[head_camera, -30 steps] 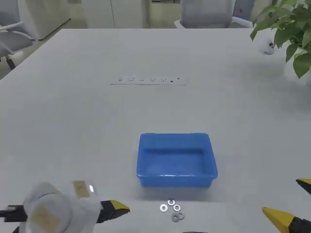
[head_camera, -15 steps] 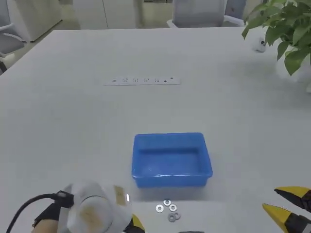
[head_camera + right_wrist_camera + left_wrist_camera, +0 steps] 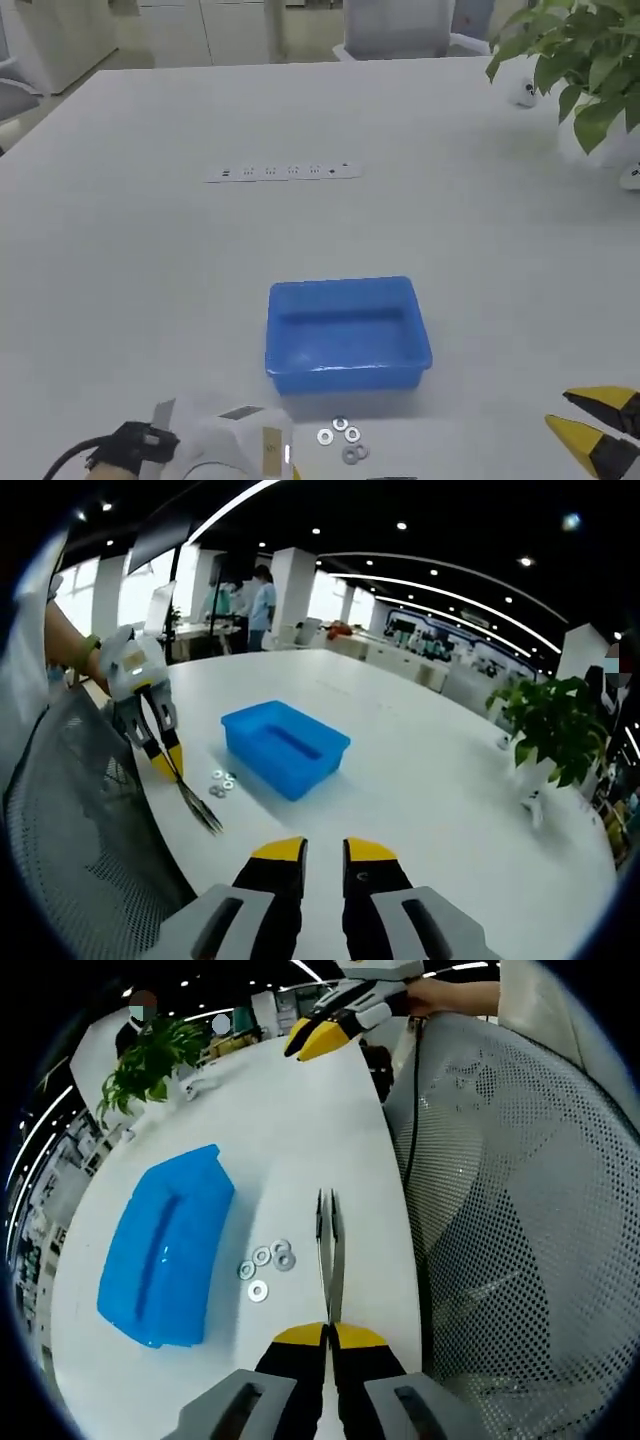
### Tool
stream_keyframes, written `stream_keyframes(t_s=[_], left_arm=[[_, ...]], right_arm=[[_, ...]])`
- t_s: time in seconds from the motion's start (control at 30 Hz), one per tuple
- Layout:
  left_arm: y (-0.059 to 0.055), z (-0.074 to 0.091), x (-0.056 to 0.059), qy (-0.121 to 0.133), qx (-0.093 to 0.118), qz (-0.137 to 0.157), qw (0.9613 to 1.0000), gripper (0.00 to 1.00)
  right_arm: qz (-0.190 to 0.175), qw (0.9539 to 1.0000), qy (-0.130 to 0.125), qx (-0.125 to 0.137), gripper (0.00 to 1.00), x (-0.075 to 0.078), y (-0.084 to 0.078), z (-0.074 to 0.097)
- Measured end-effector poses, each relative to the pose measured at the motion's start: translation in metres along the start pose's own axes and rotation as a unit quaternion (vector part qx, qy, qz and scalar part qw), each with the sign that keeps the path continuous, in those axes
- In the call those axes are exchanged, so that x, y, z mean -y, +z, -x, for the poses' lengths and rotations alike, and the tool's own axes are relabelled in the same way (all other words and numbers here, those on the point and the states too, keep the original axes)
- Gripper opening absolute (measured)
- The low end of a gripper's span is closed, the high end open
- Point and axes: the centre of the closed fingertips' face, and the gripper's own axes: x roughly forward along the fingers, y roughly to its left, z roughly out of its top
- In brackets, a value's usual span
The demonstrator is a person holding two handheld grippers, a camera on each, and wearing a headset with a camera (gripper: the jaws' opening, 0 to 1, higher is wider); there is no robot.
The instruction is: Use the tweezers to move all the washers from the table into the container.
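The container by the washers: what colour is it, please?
The container is plain blue, clearest in the head view.

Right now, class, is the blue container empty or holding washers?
Empty: the blue container shows a bare floor; the washers lie on the table beside it.

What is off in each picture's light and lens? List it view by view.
Head view: soft even light, a faint shadow in front of the blue plastic container. Left gripper view: fisheye bends the white table edge; a sheen on the container's wall; thin metal tweezers sharp. Right gripper view: ceiling light strips curve, windows at left wash out.
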Motion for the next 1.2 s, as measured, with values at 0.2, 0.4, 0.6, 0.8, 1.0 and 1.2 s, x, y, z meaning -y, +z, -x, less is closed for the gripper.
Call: stream_keyframes(t_s=[0.2,0.4,0.6,0.8,1.0,1.2], left_arm=[[-0.001,0.000,-0.002,-0.008,-0.003,0.017,0.9998,0.00],[-0.001,0.002,-0.003,-0.024,0.007,0.065,0.9976,0.00],[0.002,0.020,-0.002,-0.022,0.005,0.057,0.9981,0.00],[0.022,0.046,-0.006,-0.012,0.023,0.049,0.9985,0.00],[0.043,0.060,-0.009,-0.016,0.025,0.029,0.9991,0.00],[0.056,0.068,-0.011,-0.020,0.022,0.014,0.9994,0.00]], right_arm=[[0.005,1.0000,0.002,0.001,0.06,0.000,0.001,0.001],[0.006,0.9999,0.006,0.005,0.04,-0.004,0.003,0.002],[0.014,0.9999,-0.001,0.001,0.02,-0.001,0.001,0.002],[0.011,0.9999,-0.002,-0.001,0.02,-0.001,0.000,0.001],[0.011,0.9999,-0.005,0.001,0.02,-0.001,0.002,0.002],[0.008,0.9999,-0.005,0.004,0.02,-0.002,0.004,0.003]])
